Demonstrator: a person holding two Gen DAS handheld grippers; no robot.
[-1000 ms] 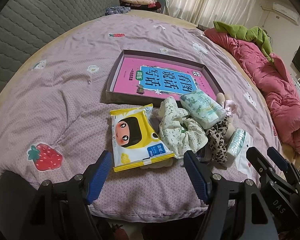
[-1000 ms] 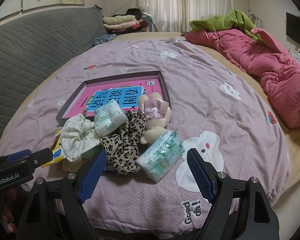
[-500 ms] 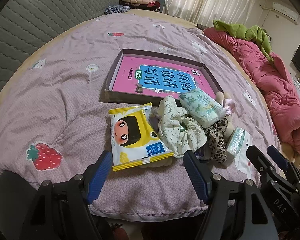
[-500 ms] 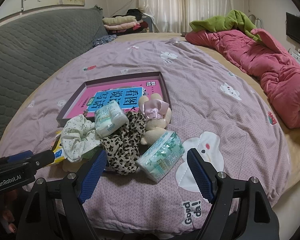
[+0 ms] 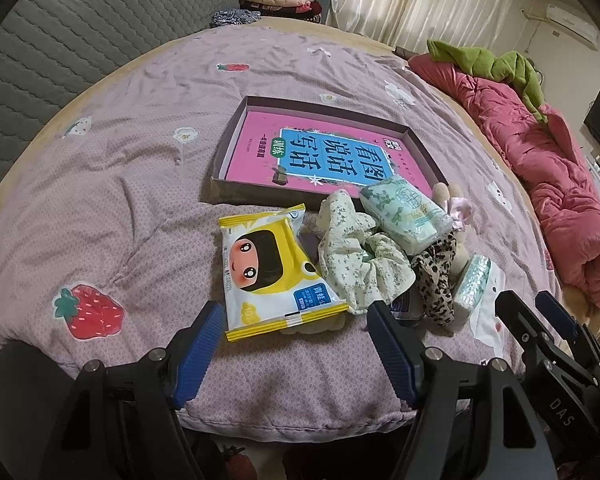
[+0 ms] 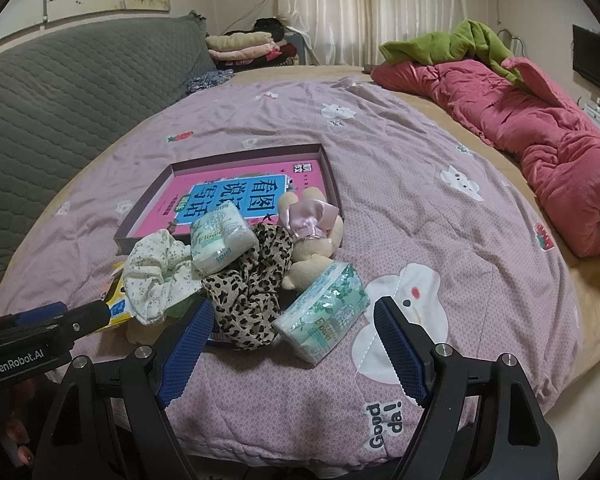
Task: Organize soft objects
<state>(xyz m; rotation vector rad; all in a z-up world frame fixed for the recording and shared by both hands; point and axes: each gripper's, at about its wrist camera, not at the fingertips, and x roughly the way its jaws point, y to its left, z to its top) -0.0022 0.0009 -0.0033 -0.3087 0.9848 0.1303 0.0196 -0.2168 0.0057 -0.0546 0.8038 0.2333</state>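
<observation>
A yellow wipes pack [image 5: 274, 272] lies at frame centre, long axis running away from the camera, squarely ahead of the wide-open, empty left gripper [image 5: 292, 344], while the right gripper [image 6: 290, 344], equally agape, faces a green tissue pack [image 6: 326, 316].

A big bed with a light purple quilt dotted with strawberries and white bunnies [image 6: 400, 152] fills the room, and a grey padded headboard [image 6: 72, 92] stands along its left side. A puffy pink blanket [image 6: 532, 128] lies on the right with a green blanket [image 6: 452, 44] on top of it. Long cream curtains [image 6: 340, 8] hang at the back wall, next to a pile of folded clothes [image 6: 244, 46].
</observation>
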